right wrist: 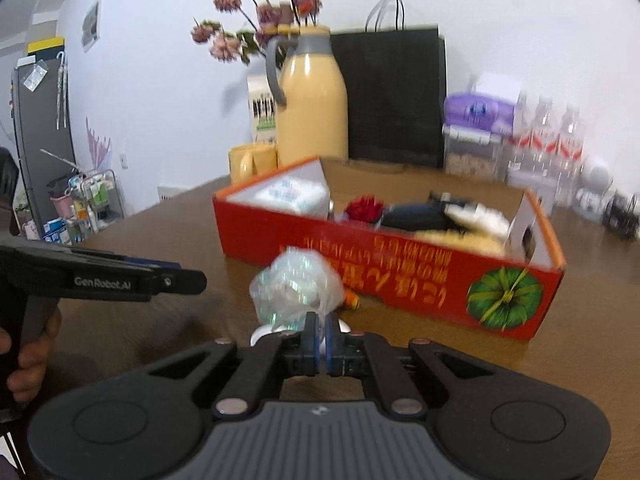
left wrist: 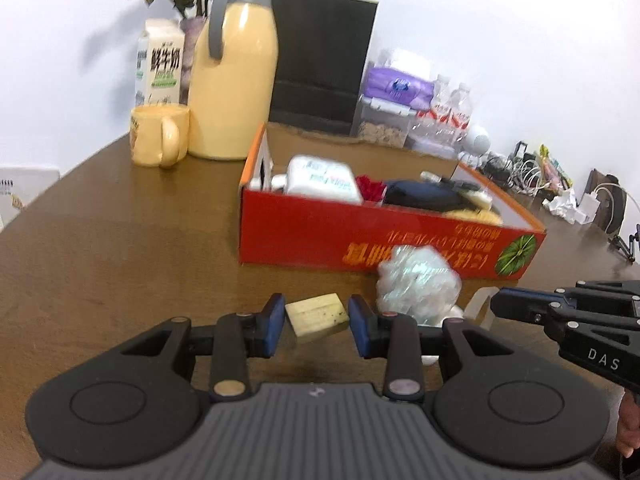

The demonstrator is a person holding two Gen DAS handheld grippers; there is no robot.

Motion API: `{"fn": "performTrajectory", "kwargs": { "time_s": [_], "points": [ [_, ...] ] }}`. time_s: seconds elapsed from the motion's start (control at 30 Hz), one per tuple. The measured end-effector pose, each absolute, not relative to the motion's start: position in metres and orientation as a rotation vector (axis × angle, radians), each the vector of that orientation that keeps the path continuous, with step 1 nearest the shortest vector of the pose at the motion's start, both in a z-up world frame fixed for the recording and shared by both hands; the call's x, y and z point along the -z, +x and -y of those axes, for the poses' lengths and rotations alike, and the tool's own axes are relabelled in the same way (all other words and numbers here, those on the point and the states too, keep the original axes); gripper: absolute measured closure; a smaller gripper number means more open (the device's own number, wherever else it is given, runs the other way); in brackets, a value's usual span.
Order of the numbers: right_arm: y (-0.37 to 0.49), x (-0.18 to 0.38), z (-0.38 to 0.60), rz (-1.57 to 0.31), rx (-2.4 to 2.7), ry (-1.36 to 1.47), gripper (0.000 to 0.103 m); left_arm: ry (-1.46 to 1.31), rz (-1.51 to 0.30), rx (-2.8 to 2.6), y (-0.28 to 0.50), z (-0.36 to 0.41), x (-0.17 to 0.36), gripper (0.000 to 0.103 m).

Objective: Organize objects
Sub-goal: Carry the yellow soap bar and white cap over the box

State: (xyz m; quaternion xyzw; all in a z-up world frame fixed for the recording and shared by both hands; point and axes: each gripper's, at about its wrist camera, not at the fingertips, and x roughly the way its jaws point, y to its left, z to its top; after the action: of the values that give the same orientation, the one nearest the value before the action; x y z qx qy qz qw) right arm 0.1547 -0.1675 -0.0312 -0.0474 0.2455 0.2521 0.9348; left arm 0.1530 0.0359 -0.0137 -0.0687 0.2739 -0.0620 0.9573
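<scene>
- Left wrist view: the left tongs [left wrist: 317, 326] stand wide apart over the brown worktop [left wrist: 120, 240], a pale wooden block [left wrist: 316, 315] between the blue pads with a gap showing on each side; whether it rests on the worktop cannot be told.
- Just beyond lies a crinkled clear plastic bundle [left wrist: 418, 284], against the near wall of the red cardboard box [left wrist: 360, 240], which holds a white packet, something red and a dark pouch.
- Toward the far edge stand a yellow mug [left wrist: 158, 136], a yellow thermos jug [left wrist: 234, 76], a milk carton [left wrist: 162, 66] and a black paper bag [left wrist: 324, 56].
- The right tongs [left wrist: 498, 304] reach in from the right side, beside the bundle.
- Right wrist view: the right tongs [right wrist: 321, 340] are drawn narrow, pads nearly together, pinching the lower edge of the plastic bundle [right wrist: 296, 288].
- The bundle sits before the red box [right wrist: 400, 264]; a small orange item [right wrist: 352, 301] peeks out beside it.
- The left tongs [right wrist: 188, 282] hover at the left, a hand [right wrist: 28, 360] gripping the handle.
</scene>
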Motion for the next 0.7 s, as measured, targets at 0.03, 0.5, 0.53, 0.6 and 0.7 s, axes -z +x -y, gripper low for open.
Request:
{"fn": "performTrajectory", "kwargs": {
  "time_s": [0.03, 0.5, 0.53, 0.6, 0.7],
  "points": [
    [0.154, 0.027, 0.168, -0.486, -0.512, -0.102, 0.101, -0.133, -0.544, 0.131, 0.153, -0.034, 0.009, 0.067],
    [0.211, -0.036, 0.171, -0.280, -0.412, -0.102, 0.101, -0.081, -0.342, 0.166, 0.212, 0.011, -0.057, 0.067],
    [0.221, -0.037, 0.170, -0.278, -0.398, -0.096, 0.101, -0.083, -0.338, 0.162, 0.221, 0.014, -0.058, 0.067],
    [0.239, -0.038, 0.168, -0.281, -0.371, -0.086, 0.101, -0.093, -0.348, 0.142, 0.239, 0.018, -0.057, 0.067],
    [0.265, -0.033, 0.167, -0.291, -0.324, -0.066, 0.101, -0.116, -0.354, 0.112, 0.265, 0.022, -0.051, 0.067]
  ]
}}
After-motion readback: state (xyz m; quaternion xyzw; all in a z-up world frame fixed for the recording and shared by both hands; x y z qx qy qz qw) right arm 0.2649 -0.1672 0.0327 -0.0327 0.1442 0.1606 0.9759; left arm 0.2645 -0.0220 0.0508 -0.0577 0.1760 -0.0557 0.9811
